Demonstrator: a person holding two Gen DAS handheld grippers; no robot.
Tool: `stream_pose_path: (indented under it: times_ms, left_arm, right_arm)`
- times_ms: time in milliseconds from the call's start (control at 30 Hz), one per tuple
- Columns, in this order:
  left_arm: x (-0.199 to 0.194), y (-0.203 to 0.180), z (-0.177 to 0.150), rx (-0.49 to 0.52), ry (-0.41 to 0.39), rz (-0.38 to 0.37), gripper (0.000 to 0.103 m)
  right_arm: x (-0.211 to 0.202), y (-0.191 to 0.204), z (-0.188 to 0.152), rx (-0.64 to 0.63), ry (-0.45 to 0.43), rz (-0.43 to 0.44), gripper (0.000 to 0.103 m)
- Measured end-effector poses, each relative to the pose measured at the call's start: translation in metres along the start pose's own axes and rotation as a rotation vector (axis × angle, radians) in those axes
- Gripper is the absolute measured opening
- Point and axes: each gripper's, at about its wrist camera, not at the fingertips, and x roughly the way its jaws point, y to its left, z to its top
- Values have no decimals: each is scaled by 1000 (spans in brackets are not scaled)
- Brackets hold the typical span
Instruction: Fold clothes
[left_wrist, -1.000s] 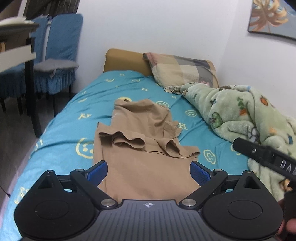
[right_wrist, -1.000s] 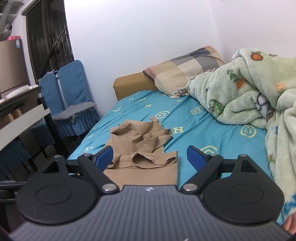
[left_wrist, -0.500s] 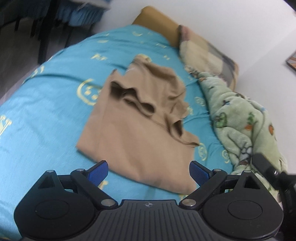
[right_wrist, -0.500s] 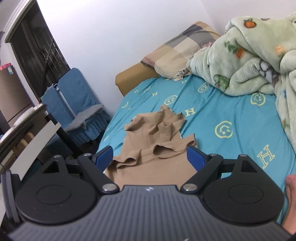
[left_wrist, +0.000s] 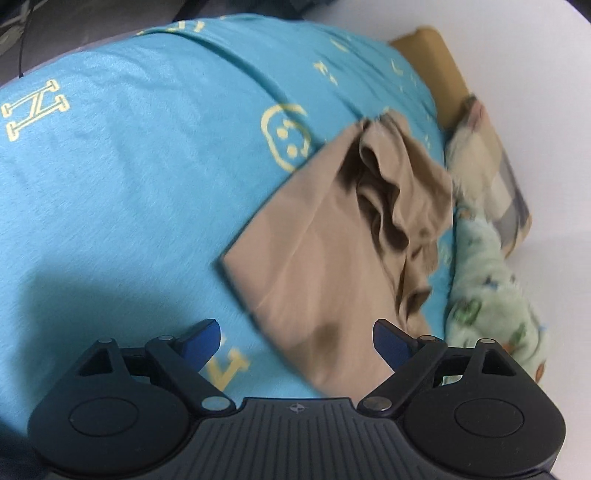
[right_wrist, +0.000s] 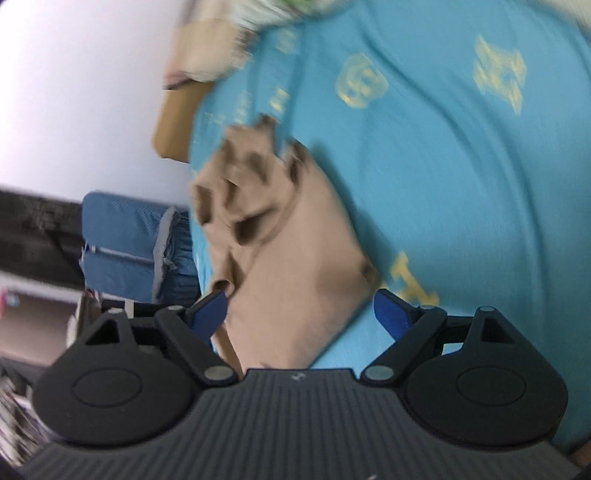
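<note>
Left wrist view first: the left gripper (left_wrist: 295, 341) is hanging over the bed with its jaws spread wide and nothing sitting between the blue pads (left_wrist: 201, 341). The tan garment (left_wrist: 332, 236) is lying on the teal bedsheet (left_wrist: 129, 166), the one with yellow smiley faces and letter prints. Its flat near edge is running diagonally up and away from the open gap, so the near corner is showing right between the two pads and closer to the right one, but I can't tell whether anything is touching it. The far end of the garment is all bunched into dark folds. Past it a green fleece blanket (left_wrist: 487, 295) is heaped along the right side, a plaid pillow (left_wrist: 498, 177) is lying above that, and a mustard headboard (left_wrist: 432, 62) is sitting against the white wall. Right wrist view is tilted and pretty blurry: the right gripper (right_wrist: 299, 314) is also gaping open, holding nothing. The same tan garment (right_wrist: 295, 258) is stretching up from the gap, its near end filling most of the space between the pads and leaning toward the left pad (right_wrist: 210, 314). Crumpled end is pointing to the headboard again. A blue covered chair (right_wrist: 129, 240) is standing off to the left of the bed.
</note>
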Motion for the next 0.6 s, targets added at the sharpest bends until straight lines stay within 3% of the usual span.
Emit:
stream_pose_path:
  times_ms: [100, 167, 233, 267, 333, 367, 433, 600]
  left_arm:
    - [8, -1, 6, -16, -46, -2, 73]
    - [11, 1, 9, -31, -78, 8, 60]
    - [14, 3, 11, -49, -106, 11, 52]
    - [14, 2, 11, -37, -113, 22, 40]
    - [17, -1, 12, -11, -117, 53, 24]
    - [16, -1, 13, -18, -121, 43, 16]
    - [14, 1, 15, -35, -131, 19, 7]
    - [-15, -8, 9, 18, -210, -95, 5]
  right_arm:
    - [16, -7, 1, 36, 27, -1, 82]
    - [25, -7, 2, 27, 18, -1, 74]
    - [32, -4, 6, -9, 3, -17, 55]
    - [35, -3, 9, -27, -6, -27, 50]
    - [38, -5, 15, -39, -18, -42, 29]
    - [38, -5, 16, -45, -18, -43, 24]
    - [35, -3, 15, -84, -23, -44, 15]
    - [11, 13, 8, -182, -66, 44, 10]
